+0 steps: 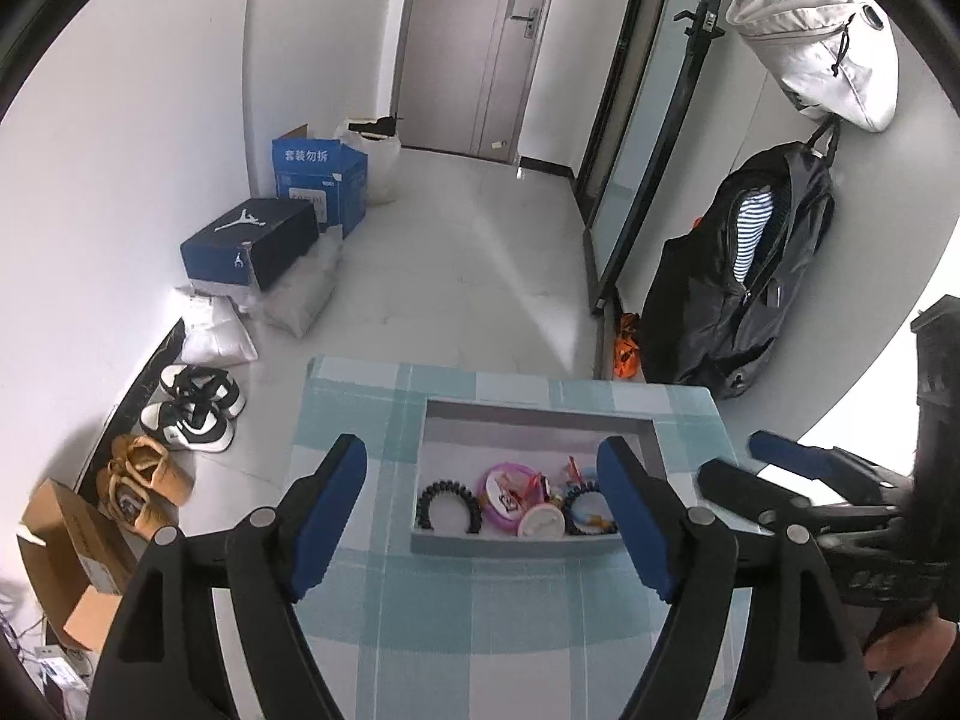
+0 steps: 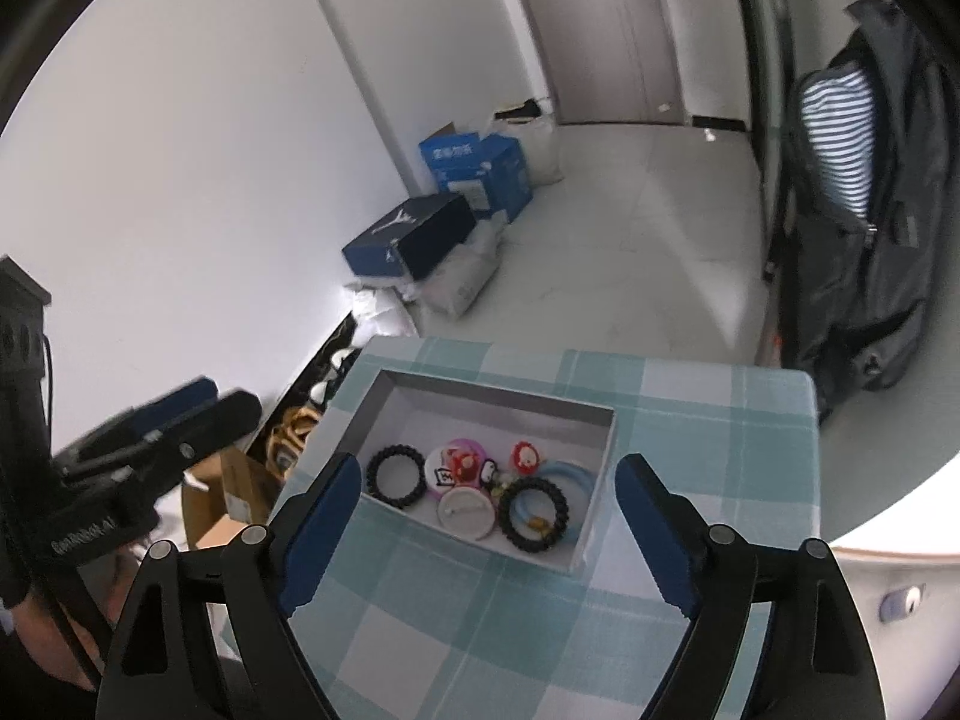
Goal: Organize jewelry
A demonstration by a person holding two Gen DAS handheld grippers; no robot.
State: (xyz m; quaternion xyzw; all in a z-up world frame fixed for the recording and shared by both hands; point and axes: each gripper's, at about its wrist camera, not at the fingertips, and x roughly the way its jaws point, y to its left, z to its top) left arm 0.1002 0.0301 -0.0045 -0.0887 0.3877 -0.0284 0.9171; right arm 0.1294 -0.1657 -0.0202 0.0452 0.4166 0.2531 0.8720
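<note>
Nearest the cameras, the left gripper (image 1: 483,516) hangs over the desk (image 1: 420,600) with its jaws spread wide and nothing between them, and the right gripper (image 2: 483,531) does the same over its own side, jaws parted and empty, both tilted down toward the shallow grey box (image 2: 591,531). That box sits on the blue-and-white checked cloth, toward the far half of the desk, and all the jewelry visible lies inside it, crowded against its near wall. From here the likely trouble is the crowding: the pieces touch or overlap, so jaws closing on one could drag a neighbour along or nudge the light box across the cloth, and the low near wall stands in the way of a shallow reach. The black beaded bracelet (image 2: 396,474) lies flat and apart at the left end, the easiest pick. A second black beaded bracelet (image 2: 534,516) overlaps a pale blue ring (image 2: 567,474) at the right, with a small yellowish bit inside it that I cannot identify. Between them sit a white round disc (image 2: 465,513), a pink round piece (image 2: 462,462) bearing a red figure, and a small red charm (image 2: 525,456). Beyond the desk, shoes (image 1: 195,408) and cardboard boxes stand on the floor by the wall.
</note>
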